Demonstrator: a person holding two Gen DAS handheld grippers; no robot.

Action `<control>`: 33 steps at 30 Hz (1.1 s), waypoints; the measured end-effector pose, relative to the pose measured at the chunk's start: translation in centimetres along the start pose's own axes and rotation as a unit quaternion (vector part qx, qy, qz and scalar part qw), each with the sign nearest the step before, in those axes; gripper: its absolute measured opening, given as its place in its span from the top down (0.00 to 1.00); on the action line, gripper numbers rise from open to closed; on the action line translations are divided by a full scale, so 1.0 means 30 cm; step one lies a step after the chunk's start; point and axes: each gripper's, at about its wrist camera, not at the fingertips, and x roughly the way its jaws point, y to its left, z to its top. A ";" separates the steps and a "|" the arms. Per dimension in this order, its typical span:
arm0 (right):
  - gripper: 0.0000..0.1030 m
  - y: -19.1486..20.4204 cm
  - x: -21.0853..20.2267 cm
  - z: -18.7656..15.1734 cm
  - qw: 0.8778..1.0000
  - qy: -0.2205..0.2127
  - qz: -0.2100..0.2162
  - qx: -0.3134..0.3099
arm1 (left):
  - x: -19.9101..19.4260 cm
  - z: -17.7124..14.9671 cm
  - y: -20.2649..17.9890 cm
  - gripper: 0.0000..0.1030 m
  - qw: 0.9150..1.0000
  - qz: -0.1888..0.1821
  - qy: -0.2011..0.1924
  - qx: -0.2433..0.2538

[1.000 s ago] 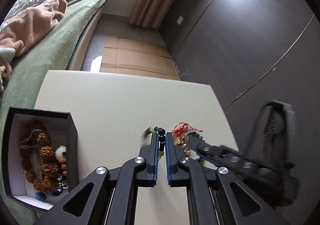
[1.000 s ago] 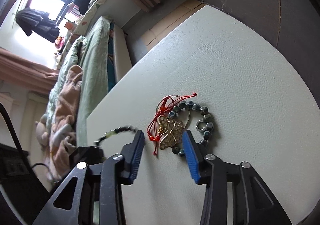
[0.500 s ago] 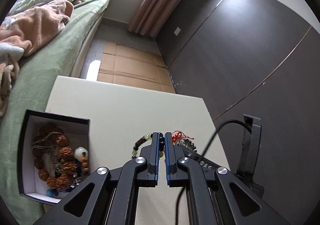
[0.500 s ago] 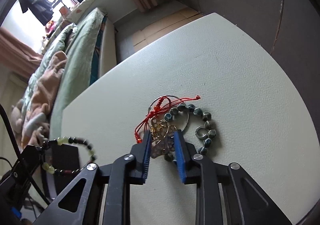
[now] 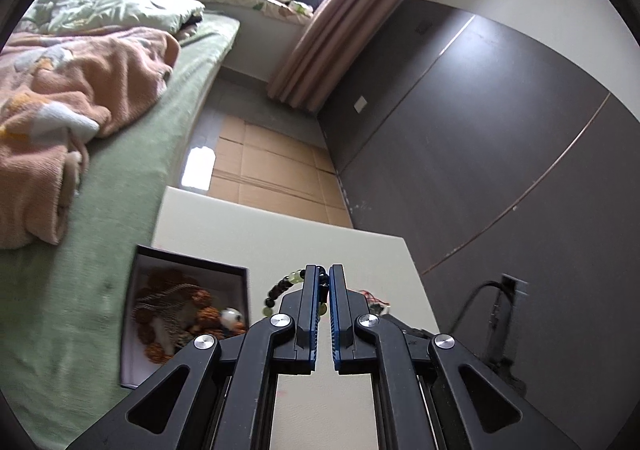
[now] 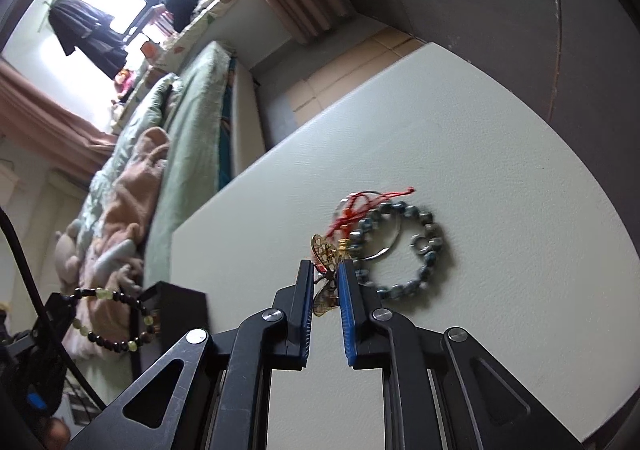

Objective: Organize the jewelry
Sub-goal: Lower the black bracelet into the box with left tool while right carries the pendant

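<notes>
My left gripper [image 5: 323,270] is shut on a black and pale green bead bracelet [image 5: 280,289] and holds it in the air to the right of the open black jewelry box [image 5: 188,314], which holds brown bead strings. The bracelet also shows hanging in the right wrist view [image 6: 110,320]. My right gripper [image 6: 325,265] is shut on a gold butterfly pendant [image 6: 326,256] and lifts it off the white table [image 6: 500,178]. A red cord [image 6: 360,206], a metal ring and a blue-grey bead bracelet [image 6: 416,246] lie beside it.
A green bed [image 5: 120,154] with a peach blanket runs along the table's left side. A dark wall [image 5: 500,154] stands to the right. Cardboard sheets [image 5: 272,166] cover the floor beyond the table.
My left gripper rose with the bracelet and drew back, level with the box. My right gripper closed on the butterfly pendant and lifted it.
</notes>
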 end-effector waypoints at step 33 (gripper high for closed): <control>0.86 0.274 -0.030 -0.122 0.989 -0.005 0.131 -0.071 | -0.163 -0.008 0.210 0.38 0.995 0.073 -0.024 -0.071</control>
